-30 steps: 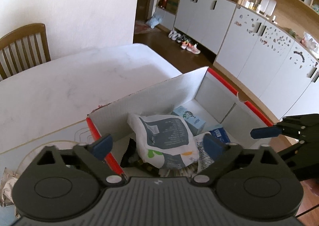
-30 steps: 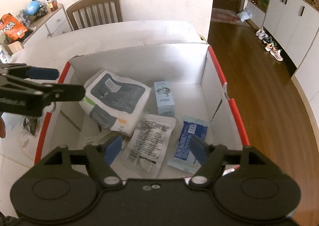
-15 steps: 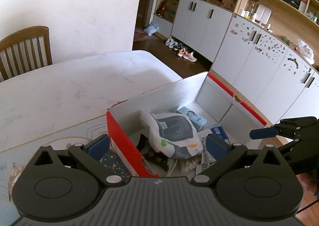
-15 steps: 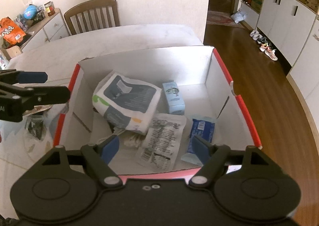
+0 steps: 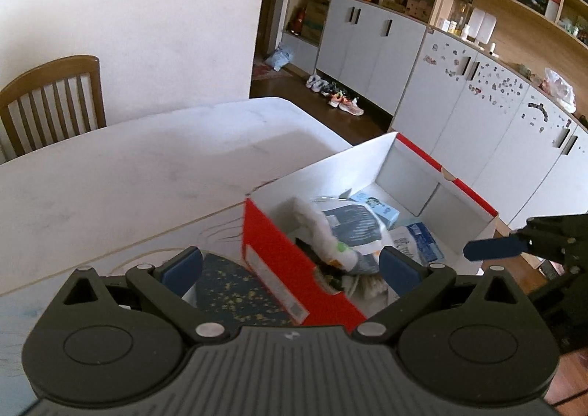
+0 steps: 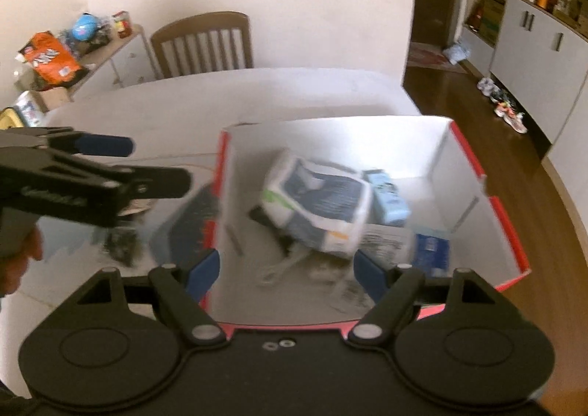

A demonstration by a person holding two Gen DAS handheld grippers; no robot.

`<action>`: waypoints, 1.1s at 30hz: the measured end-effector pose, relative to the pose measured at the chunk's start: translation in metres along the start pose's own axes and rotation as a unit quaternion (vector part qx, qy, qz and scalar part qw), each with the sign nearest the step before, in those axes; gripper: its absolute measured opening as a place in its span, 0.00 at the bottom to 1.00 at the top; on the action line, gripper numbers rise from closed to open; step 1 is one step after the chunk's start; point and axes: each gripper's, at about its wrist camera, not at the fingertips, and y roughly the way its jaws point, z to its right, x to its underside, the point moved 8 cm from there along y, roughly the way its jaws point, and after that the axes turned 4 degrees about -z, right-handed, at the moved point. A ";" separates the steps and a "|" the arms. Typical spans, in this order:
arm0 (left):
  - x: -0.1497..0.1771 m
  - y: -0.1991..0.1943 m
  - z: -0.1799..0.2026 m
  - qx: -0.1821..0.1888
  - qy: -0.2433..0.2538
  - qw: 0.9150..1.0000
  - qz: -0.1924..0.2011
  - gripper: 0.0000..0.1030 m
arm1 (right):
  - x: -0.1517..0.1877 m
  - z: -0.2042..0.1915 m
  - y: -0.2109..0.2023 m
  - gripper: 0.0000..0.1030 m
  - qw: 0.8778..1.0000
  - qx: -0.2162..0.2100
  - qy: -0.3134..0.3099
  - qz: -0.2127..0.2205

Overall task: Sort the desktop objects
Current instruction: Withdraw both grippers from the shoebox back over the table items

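box: red and white cardboard box [image 6: 481, 188] sits on the white worktop [image 5: 121, 173], at the end nearest the room's cabinets; open top, so it looks like the drop bin for the sort
inside box: big grey and white pack [image 6: 323, 203] tilted on top of the pile, small light blue carton [image 6: 387, 195] just beside it toward the far wall, blue packet [image 6: 430, 250] and a white printed sachet [image 6: 382, 243] flat on the bottom; a dark item under the big pack, too blurred to name
outside box: dark speckled packet [image 5: 228, 294] lies on the worktop touching or just beside the box's red side wall; probably next to go in, judging by the task
left claw: left claw [image 5: 290, 265] wide open, nothing held; one finger over the speckled packet, the other over the box interior, box wall between them; hovering, not gripping
right claw: right claw [image 6: 286, 269] wide open, empty; above the box's near edge, looking down into it
other view: each claw shows in the other's camera, well apart, both angled down
hand: person's hand [image 6: 22, 254] partly visible at the left claw's handle
progress: most items look already boxed; at least one packet not yet in
risk: open finger near the box wall could nudge the box
blur: right view smeared, small details unreliable
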 end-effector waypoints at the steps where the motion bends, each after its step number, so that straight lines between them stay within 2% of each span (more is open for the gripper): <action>1: 0.001 -0.002 -0.004 -0.002 0.000 1.000 0.001 1.00 | -0.001 -0.007 0.000 0.78 1.000 -0.003 -0.001 0.002; 9: 0.011 -0.020 -0.044 -0.012 -0.008 1.000 0.007 1.00 | -0.001 -0.057 0.005 0.78 1.000 -0.021 -0.011 0.000; 21: 0.027 -0.039 -0.116 -0.059 -0.030 0.998 0.008 1.00 | -0.002 -0.120 0.037 0.78 0.999 -0.031 -0.027 -0.019; 33: 0.051 -0.032 -0.157 -0.065 -0.037 0.997 -0.013 1.00 | -0.006 -0.160 0.063 0.78 0.998 -0.050 -0.036 -0.024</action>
